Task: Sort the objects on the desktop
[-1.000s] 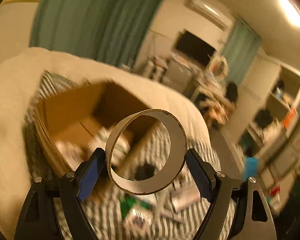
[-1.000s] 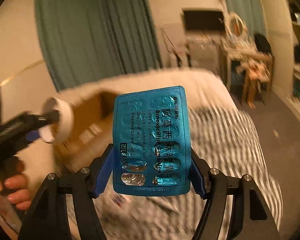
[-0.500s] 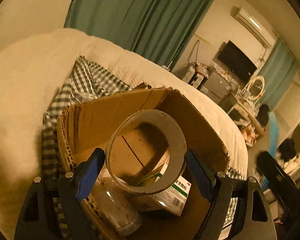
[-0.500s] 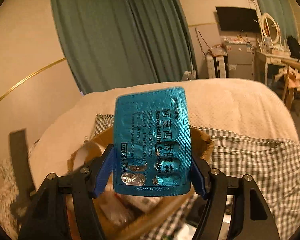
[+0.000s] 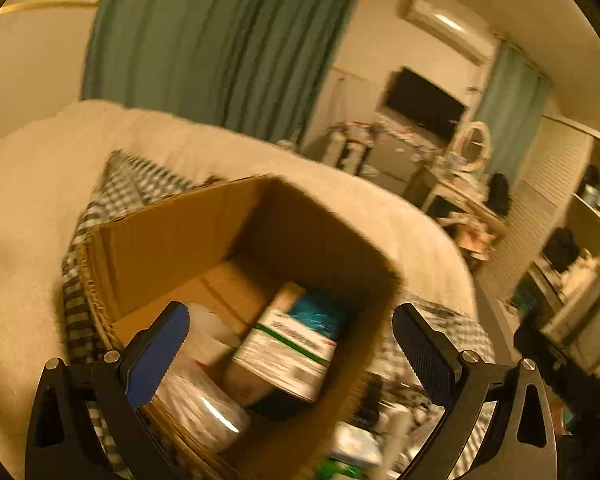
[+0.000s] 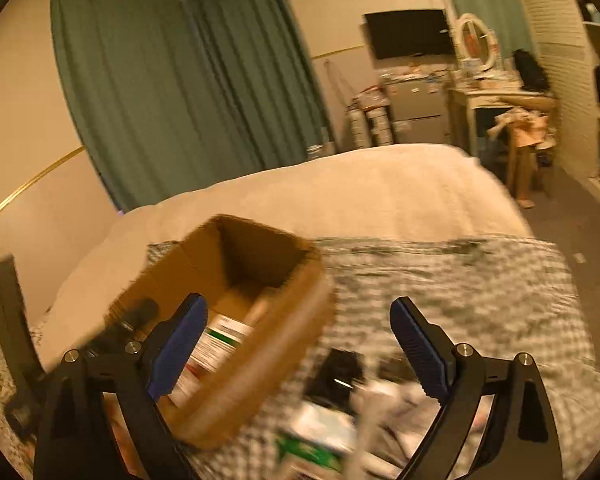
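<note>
Your left gripper (image 5: pixel 288 354) is spread wide and empty over the box (image 5: pixel 188 240); inside, a white carton (image 5: pixel 288 354) lies beside a blurred blue pack (image 5: pixel 316 312). Your right gripper (image 6: pixel 298 344) is also wide, empty, beside the box, above smeared clutter (image 6: pixel 320 436) on the checked cloth (image 6: pixel 480 280).

Green curtains (image 6: pixel 172 92), dark television (image 6: pixel 410 34), round mirror (image 6: pixel 476 40).
</note>
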`<state>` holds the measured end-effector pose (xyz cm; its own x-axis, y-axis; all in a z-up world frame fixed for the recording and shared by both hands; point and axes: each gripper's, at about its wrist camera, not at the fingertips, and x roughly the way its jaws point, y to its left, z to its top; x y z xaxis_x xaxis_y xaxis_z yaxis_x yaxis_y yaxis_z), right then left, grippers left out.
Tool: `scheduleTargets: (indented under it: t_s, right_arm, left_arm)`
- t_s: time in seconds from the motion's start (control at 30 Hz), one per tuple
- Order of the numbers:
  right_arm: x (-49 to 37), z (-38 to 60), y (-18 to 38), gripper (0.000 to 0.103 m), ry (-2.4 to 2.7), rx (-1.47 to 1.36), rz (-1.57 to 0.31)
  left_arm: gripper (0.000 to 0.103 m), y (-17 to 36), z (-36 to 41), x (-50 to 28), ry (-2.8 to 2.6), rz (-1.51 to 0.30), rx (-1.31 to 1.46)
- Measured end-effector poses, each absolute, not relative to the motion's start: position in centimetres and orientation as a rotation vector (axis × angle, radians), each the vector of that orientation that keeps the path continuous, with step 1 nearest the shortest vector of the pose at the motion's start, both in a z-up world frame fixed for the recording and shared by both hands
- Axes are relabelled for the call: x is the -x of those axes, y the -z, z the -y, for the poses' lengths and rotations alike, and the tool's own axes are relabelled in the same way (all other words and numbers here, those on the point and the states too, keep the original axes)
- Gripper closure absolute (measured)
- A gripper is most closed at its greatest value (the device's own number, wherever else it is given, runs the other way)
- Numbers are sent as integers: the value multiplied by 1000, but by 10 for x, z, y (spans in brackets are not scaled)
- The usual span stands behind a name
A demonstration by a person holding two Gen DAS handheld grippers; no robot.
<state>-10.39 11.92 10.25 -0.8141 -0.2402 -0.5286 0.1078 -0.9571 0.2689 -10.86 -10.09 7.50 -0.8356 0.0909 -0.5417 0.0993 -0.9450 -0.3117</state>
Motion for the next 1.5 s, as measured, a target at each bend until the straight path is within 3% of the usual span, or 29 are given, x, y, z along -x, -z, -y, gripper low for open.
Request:
scheduleTargets:
  t_s: [0.2,0.47,0.77,1.03,1.1,1.17,1.3,1.37,1.5]
  right_arm:
    - [43,-177,-89,8,2924,-923,258]
    - [2,-209,-37,8,2920,-1020,283]
    - [0,-239,-7,8,2878,-1069,410]
    - [1,-253,5,8,2847,-1099,494]
    - [1,-252,7,8,2835,-1105,491]
    - [2,-248,8,8,2834,-1116,457]
    - [3,-236,13,8,2819,-1143,398]
    - [4,-228,16,8,2806,-1159,357]
    - [8,-207,20,8,2770,-1172,238]
  left_arm:
    - [0,-85,44,67,3073,-404,-964]
    - [0,1,-13,25,2938,-244,-1277]
    - [0,86,-23,65,2642,-258,-1675]
    - [0,101,-31,74,2584,-128,-1691]
    - [9,99,-32,78,2604,-82,-1697]
    - [28,96,-35,79,2630,-50,-1693]
    - [51,92,-39,79,2674,-20,-1708]
    - [72,88,-39,76,2689,1,-1691]
    - [89,83,-31,71,2708,-39,-1686]
